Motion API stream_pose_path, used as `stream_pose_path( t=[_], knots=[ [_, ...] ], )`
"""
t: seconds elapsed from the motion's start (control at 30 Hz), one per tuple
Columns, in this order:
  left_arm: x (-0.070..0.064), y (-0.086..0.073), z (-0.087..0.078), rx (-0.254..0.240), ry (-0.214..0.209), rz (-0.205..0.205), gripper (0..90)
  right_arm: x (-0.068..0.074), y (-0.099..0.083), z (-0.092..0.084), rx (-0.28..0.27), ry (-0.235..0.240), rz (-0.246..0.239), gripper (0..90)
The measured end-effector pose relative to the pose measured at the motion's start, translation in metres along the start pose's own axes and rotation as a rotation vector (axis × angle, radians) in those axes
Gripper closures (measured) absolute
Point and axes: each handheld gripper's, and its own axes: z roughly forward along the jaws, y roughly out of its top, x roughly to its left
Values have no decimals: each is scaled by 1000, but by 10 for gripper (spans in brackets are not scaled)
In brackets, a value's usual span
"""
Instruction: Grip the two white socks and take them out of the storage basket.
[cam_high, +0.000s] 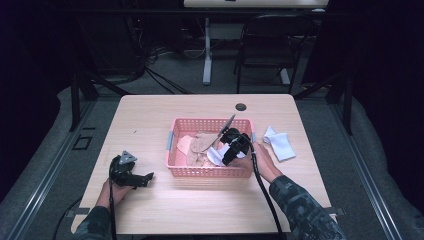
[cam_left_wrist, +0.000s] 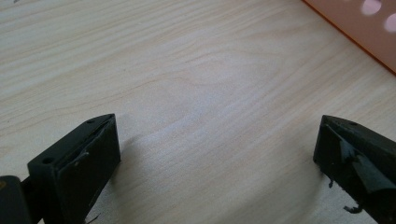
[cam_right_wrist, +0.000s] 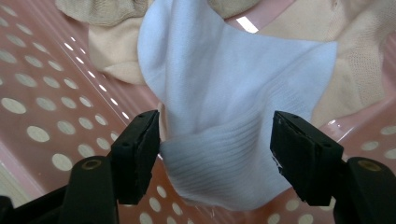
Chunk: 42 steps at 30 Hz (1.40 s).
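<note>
Right gripper closing in on a white sock in the pink basket; one white sock already lies out on the table.

The right gripper (cam_right_wrist: 215, 140) reaches down into the basket (cam_high: 172, 150), its jaws part-open on either side of the ribbed cuff of a white sock (cam_right_wrist: 233, 102); the left-hand pad looks to be at the cloth's edge and the other stands clear, so the sock is framed but not yet pinched. Around it in the basket lie beige and tan socks (cam_high: 197, 144), not yet taken. Just right of the basket, on the table (cam_high: 150, 115), another white sock (cam_high: 279, 143) lies loose, which suggests the sorting has begun with most of it left. The left gripper (cam_left_wrist: 215, 154) rests low over bare wood beside the basket, jaws wide apart and empty.
</note>
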Motion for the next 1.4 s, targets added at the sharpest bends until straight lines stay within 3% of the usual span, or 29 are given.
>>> stream_pose_path(
  t=[0.17,0.2,0.23,0.27,0.37,0.5,0.6,0.97,1.23,1.4],
  knots=[
    [0,0,0,0,-1,1,4,-3,2,5,28,-8,1,477],
    [0,0,0,0,-1,0,4,-3,2,7,33,0,4,552],
    [0,0,0,0,-1,0,4,-3,2,7,33,0,4,552],
    [0,0,0,-1,-1,0,4,-3,1,9,41,-2,-2,635],
    [0,0,0,-1,-1,-1,4,-3,1,11,52,1,-7,713],
    [0,0,0,-1,-2,0,4,-5,-1,7,29,7,-8,800],
    [0,0,0,-1,-1,0,4,-6,-3,1,5,12,-1,804],
    [0,0,0,-2,-1,-2,4,-13,-1,-52,-137,10,-11,809],
    [0,0,0,-2,-1,-2,4,-17,5,-82,-168,-3,-29,831],
    [0,0,0,-1,-1,-1,4,-17,7,-91,-190,-8,-33,835]
  ],
)
